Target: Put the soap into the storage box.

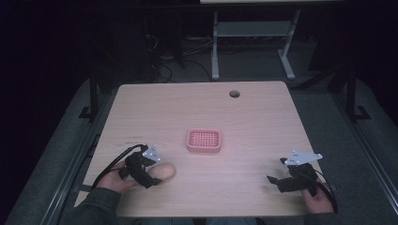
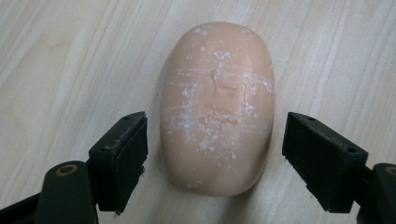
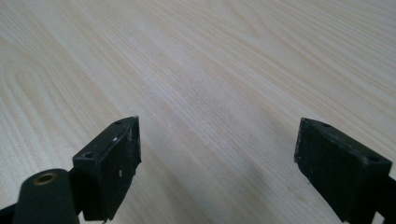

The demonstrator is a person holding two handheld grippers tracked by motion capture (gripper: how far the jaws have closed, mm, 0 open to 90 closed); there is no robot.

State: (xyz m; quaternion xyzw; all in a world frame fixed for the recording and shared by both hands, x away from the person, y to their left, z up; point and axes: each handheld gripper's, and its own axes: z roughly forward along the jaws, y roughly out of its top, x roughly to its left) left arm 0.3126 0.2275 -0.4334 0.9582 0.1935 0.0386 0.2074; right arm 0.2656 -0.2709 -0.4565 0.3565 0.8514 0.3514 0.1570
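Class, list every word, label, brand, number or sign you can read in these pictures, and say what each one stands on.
None can be read.
The soap bar bears faint pressed marks on top, too worn and scuffed to read.
The pink dish, the table and both grippers carry no text.

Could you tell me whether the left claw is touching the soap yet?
Apart. The left gripper view shows bare table between the soap and each jaw of the open left claw.

No lettering, brand, number or sign can be read anywhere in these views. The peach soap bar [image 2: 216, 109] carries faint pressed marks at its middle, too worn and flecked with white to make out. The pink slotted dish [image 1: 203, 140] and the wooden counter [image 1: 263, 122] bear no legible markings.
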